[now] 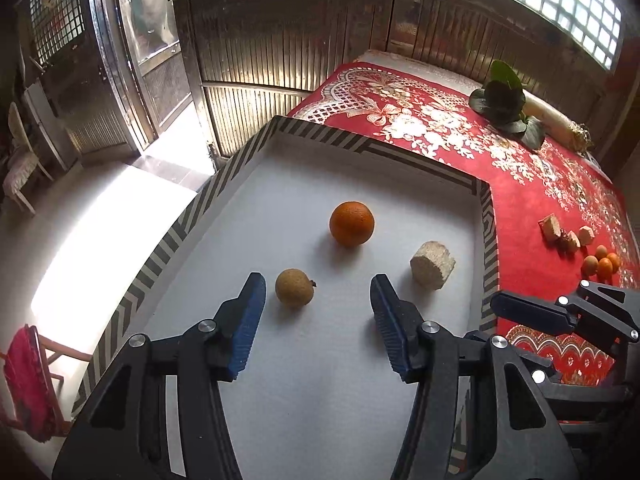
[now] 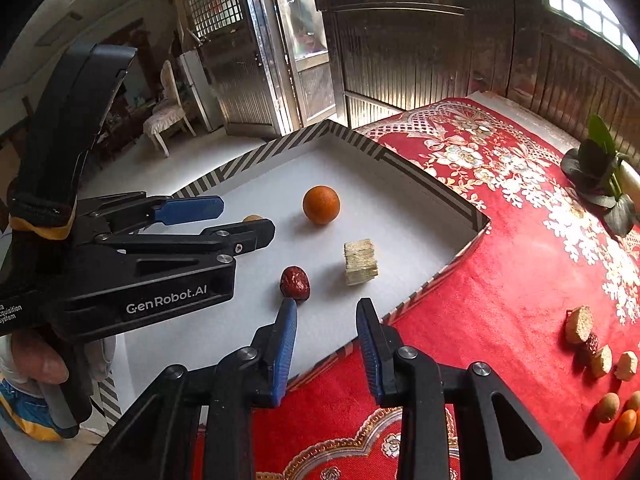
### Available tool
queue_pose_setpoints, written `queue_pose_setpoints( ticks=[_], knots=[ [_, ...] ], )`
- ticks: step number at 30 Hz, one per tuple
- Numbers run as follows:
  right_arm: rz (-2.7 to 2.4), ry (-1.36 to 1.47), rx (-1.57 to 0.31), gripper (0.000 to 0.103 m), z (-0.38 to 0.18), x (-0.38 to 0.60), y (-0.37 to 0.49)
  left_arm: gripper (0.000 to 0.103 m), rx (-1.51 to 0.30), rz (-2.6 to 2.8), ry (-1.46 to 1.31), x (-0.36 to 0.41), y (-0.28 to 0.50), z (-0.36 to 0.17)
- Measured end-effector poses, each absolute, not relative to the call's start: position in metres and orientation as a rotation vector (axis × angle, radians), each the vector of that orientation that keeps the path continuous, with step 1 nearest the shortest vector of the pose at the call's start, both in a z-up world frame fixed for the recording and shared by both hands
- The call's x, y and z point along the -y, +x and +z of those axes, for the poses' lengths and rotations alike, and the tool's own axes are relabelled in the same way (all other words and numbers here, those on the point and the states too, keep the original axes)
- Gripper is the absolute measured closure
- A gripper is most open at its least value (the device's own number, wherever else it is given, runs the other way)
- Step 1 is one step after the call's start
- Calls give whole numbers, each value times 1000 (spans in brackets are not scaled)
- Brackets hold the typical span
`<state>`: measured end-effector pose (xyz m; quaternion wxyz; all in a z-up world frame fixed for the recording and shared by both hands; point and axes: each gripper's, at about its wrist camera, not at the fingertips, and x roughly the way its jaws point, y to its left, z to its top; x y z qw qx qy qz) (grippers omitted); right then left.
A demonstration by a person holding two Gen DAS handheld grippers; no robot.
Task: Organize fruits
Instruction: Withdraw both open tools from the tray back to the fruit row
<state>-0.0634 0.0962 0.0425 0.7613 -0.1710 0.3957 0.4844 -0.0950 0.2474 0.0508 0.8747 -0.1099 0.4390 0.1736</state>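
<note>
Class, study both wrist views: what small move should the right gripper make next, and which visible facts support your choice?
Probably swing the right gripper rightward toward the loose fruits on the red cloth. It is open and empty, the red date already lies inside the tray, and several small fruits remain outside it.

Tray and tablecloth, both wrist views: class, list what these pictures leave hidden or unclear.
1. Red date: absent from the left wrist view, probably behind the left gripper.
2. Brown fruit: in the right wrist view, mostly hidden behind the left gripper.
3. Loose pieces on the cloth: near the frame edge, too small to identify.
4. Tray: near edge hidden.
</note>
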Motion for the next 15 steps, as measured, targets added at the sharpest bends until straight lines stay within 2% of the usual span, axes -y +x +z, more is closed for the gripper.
queue_pose_setpoints(
  ticks=[15],
  knots=[
    [839,-222,-878,71,45,21,-35,48,-888,181,-143,-145,-67,63]
  ],
)
